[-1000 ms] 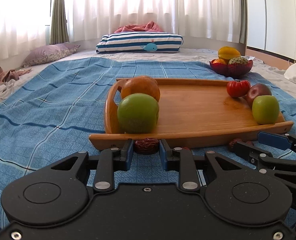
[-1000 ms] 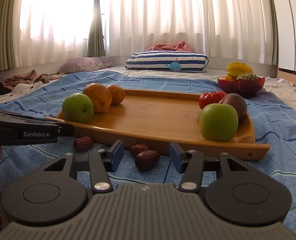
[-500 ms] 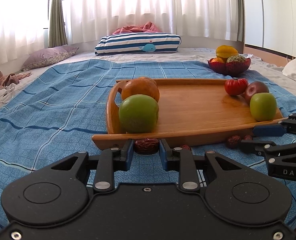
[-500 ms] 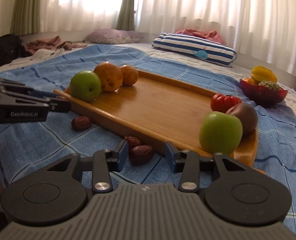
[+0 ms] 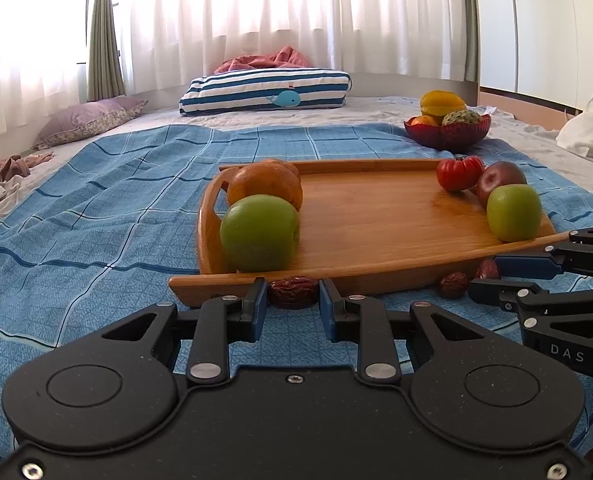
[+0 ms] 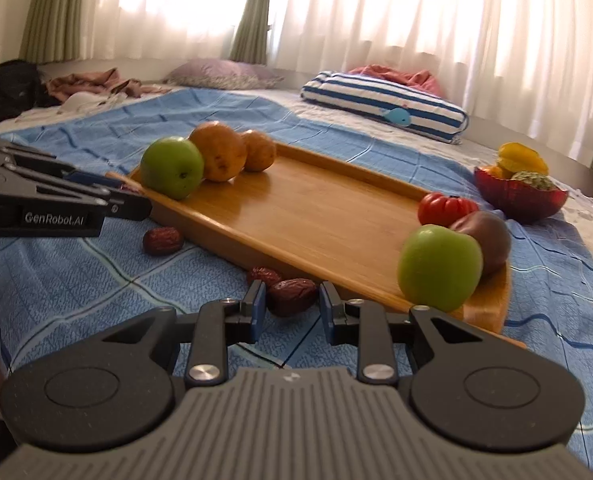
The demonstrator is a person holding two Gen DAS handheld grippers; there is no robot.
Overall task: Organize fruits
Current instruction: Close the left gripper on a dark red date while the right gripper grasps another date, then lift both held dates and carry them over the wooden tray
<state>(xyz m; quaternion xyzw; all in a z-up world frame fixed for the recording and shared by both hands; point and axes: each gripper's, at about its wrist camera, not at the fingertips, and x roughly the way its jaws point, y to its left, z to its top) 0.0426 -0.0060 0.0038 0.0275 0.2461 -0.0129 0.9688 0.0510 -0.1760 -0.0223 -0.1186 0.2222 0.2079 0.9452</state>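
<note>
**Both grippers at dates, front edge of tray**

Left gripper (image 5: 289, 304): fingers clenched on a date (image 5: 293, 292) right against the wooden tray's (image 5: 376, 216) near rim. Right gripper (image 6: 289, 306): fingers straddle a second date (image 6: 292, 295), slight gaps either side, not gripping; third date (image 6: 262, 276) touching behind it, fourth date (image 6: 162, 241) further left along the rim. All lie on the blue blanket (image 6: 96, 280). On the tray: green apples and oranges at one end, tomato, dark fruit, apple at the other. Red fruit bowl (image 5: 447, 131) beyond the tray.
</note>
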